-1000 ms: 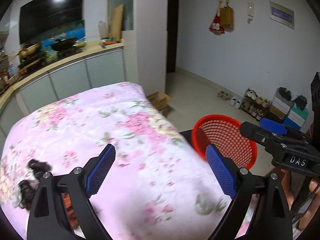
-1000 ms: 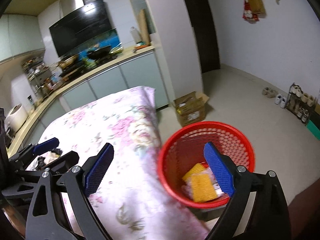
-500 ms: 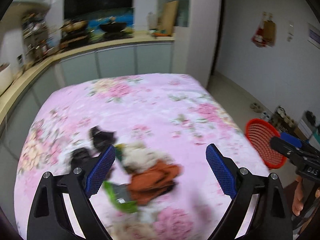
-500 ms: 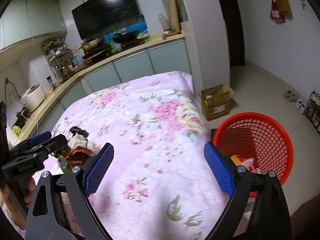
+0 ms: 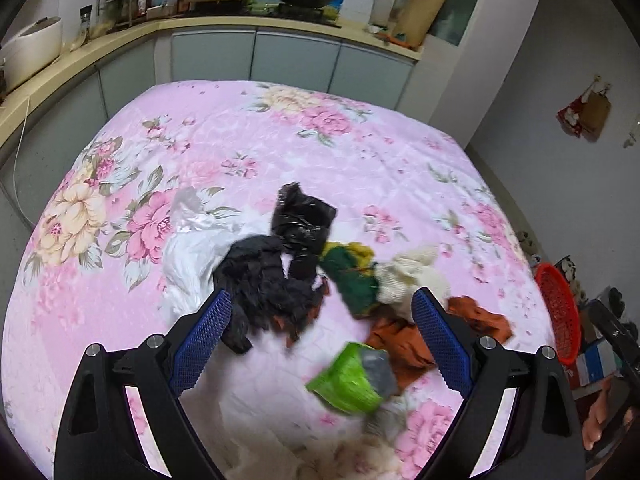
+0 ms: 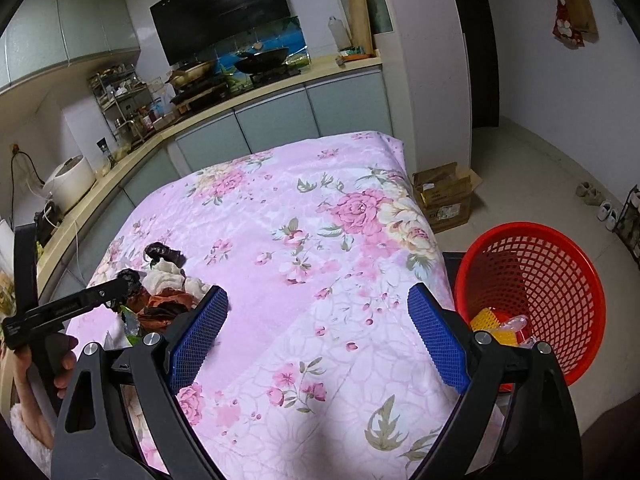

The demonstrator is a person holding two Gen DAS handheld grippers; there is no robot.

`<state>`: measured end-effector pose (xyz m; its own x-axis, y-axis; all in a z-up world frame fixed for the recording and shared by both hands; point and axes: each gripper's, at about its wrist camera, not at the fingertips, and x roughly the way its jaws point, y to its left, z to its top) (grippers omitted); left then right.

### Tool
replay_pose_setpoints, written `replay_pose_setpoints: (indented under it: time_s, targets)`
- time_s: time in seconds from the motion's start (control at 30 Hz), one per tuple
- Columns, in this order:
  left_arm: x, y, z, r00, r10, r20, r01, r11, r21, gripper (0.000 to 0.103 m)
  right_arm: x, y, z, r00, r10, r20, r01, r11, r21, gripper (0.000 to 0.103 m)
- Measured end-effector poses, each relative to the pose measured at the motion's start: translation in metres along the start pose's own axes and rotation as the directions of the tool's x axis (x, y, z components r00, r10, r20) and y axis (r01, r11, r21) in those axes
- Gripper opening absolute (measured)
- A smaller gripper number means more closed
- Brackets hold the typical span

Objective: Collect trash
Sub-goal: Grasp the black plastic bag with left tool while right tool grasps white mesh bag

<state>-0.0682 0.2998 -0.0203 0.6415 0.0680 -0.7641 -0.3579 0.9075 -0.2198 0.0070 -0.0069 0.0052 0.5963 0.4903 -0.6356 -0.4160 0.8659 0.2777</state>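
Along the left wall a kitchen counter point(image 6: 132, 160) runs into the corner, carrying a white rice cooker point(image 6: 70, 182), a wire rack of jars point(image 6: 128, 108) and a stove with dark pans point(image 6: 260, 60) under a black range hood point(image 6: 220, 12). In front of it stands the surface point(image 5: 224, 140), covered with a pink floral cloth. The left hand-held gripper point(image 5: 320, 332) points down at a heap of trash point(image 5: 320, 280) on the near part of that cloth, its blue pads well apart and clamped on nothing. In the heap, from left to right, lie a white plastic bag point(image 5: 192, 256), crumpled black bags point(image 5: 272, 280), a dark green scrap point(image 5: 352, 284), a cream wad point(image 5: 412, 276) and an orange-brown piece point(image 5: 404, 340), with a bright green wrapper point(image 5: 344, 380) nearest the camera. The right hand-held gripper point(image 6: 316, 332) hangs over the bare right part of the cloth, its pads wide apart and empty. Right of the surface, on the tiled floor, a red mesh basket point(image 6: 560, 264) holds yellow scraps point(image 6: 496, 328); behind it sits an open cardboard box point(image 6: 444, 196), and shoes point(image 6: 596, 200) line the far wall.
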Motion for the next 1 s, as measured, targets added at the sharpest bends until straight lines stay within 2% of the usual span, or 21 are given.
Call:
replay_pose_setpoints:
  time_s: [0.13, 0.33, 0.5, 0.67, 0.7, 0.83, 1.0]
  targets:
    - [0.019, 0.011, 0.005, 0.999, 0.025, -0.035, -0.027, 0.999, -0.039, 0.089, 0.005, -0.003, 0.001, 1.0, -0.001, -0.007, 0.001, 1.0, 0.007, 0.088]
    - [0.033, 0.017, 0.015, 0.992, 0.12, -0.033, -0.122, 0.992, -0.031, 0.088, 0.013, -0.007, 0.001, 1.0, -0.007, -0.024, 0.007, 1.0, 0.011, 0.088]
    - [0.042, 0.026, 0.018, 0.99, 0.133, -0.046, -0.135, 0.99, -0.044, 0.088, 0.018, -0.01, 0.001, 0.999, -0.004, -0.032, 0.005, 1.0, 0.011, 0.088]
    - [0.055, 0.029, 0.016, 0.987, 0.137, -0.081, -0.14, 0.989, -0.042, 0.064, 0.023, -0.007, 0.0, 0.999, 0.004, -0.045, -0.004, 1.0, 0.0, 0.088]
    - [0.057, 0.029, 0.015, 0.986, 0.142, -0.084, -0.146, 0.988, -0.039, 0.062, 0.024, -0.005, 0.0, 0.999, 0.005, -0.047, -0.006, 1.0, -0.004, 0.088]
    - [0.057, 0.026, 0.013, 0.986, 0.151, -0.068, -0.153, 0.988, -0.024, 0.047, 0.027, 0.003, 0.001, 0.998, 0.013, -0.054, -0.015, 0.999, -0.031, 0.088]
    - [0.043, 0.021, 0.014, 0.992, 0.119, -0.032, -0.12, 0.993, -0.012, 0.043, 0.027, 0.026, 0.01, 0.998, 0.041, -0.044, -0.045, 0.995, -0.09, 0.088]
